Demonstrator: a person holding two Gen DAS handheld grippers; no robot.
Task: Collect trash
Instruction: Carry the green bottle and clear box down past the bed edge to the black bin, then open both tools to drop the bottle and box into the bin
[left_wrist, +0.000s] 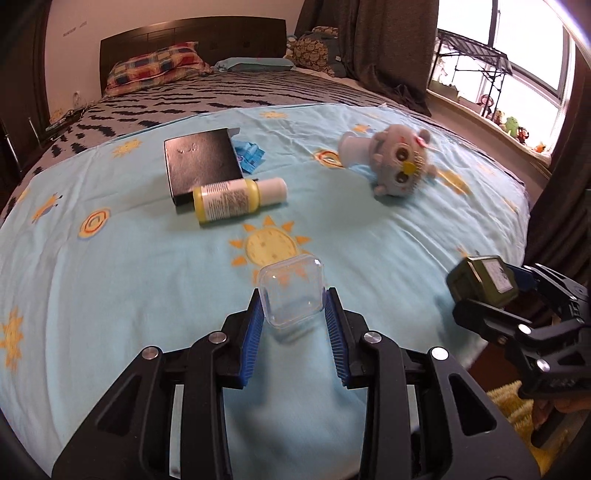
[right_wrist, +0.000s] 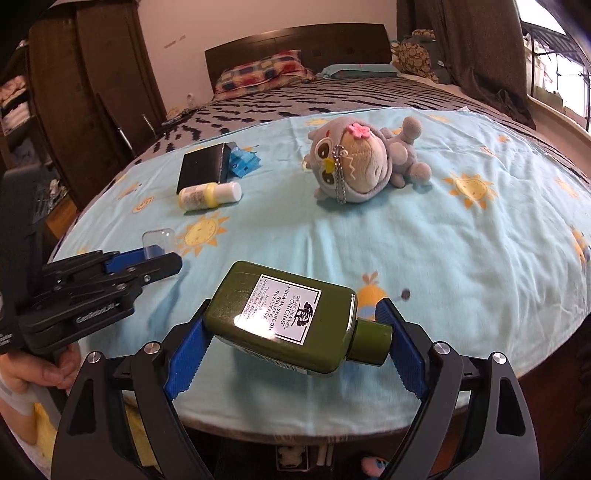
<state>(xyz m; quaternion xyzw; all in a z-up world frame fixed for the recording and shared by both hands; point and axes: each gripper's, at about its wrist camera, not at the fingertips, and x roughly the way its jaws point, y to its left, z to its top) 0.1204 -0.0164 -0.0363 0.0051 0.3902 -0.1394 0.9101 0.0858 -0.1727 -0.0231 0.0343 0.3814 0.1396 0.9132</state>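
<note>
Between my left gripper's (left_wrist: 293, 314) blue pads sits the clear plastic box (left_wrist: 290, 293), pinched. My right gripper (right_wrist: 295, 328) clamps the green bottle (right_wrist: 286, 317) lengthwise; yellow bottle (left_wrist: 238, 199) and black box (left_wrist: 203, 164) lie well ahead.

Each tool (left_wrist: 293, 314) is built of black angular links, fastened with round silver screws, and fitted with ribbed blue pads (right_wrist: 184, 360). White lettering is printed on the left tool (right_wrist: 162, 260).
</note>
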